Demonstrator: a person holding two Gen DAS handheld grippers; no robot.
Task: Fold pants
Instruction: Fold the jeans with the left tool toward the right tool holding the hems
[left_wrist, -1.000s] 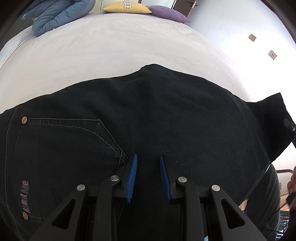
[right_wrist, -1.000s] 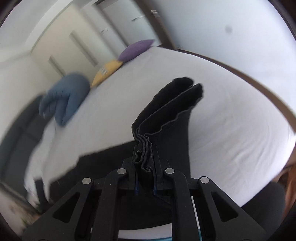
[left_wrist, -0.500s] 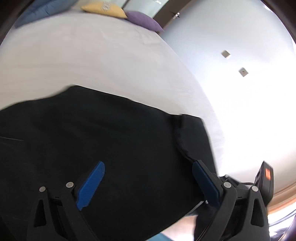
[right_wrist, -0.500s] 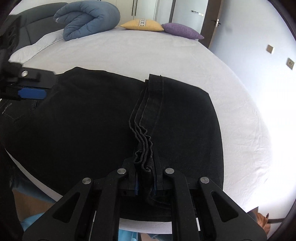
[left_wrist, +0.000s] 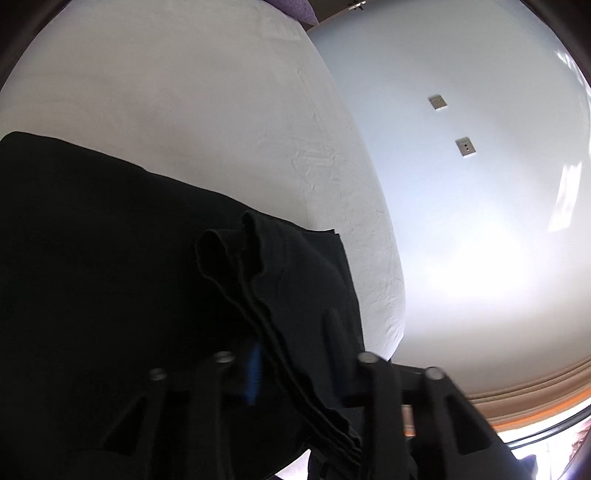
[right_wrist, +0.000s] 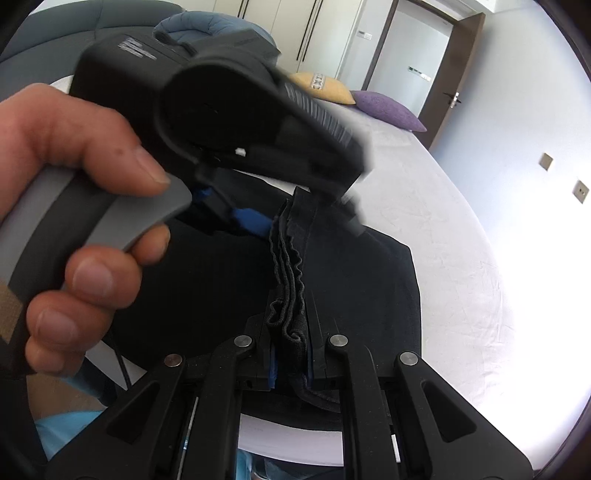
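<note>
Now the right claw (right_wrist: 290, 354) grips the bunched hems of the black denim pants (right_wrist: 354, 280) on the white bed (right_wrist: 461, 258); the left claw (left_wrist: 295, 373) straddles the same hems, but whether it clamps them I cannot tell.

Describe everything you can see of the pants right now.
The pants are black denim, lying folded on the white bed. A bunched stack of layered edges with visible stitching stands up from the fabric. The right tool is shut on its near end; the left tool, held in a hand, meets the far end, its grip unclear. The left wrist view shows the same ridge draped between its fingers.
</note>
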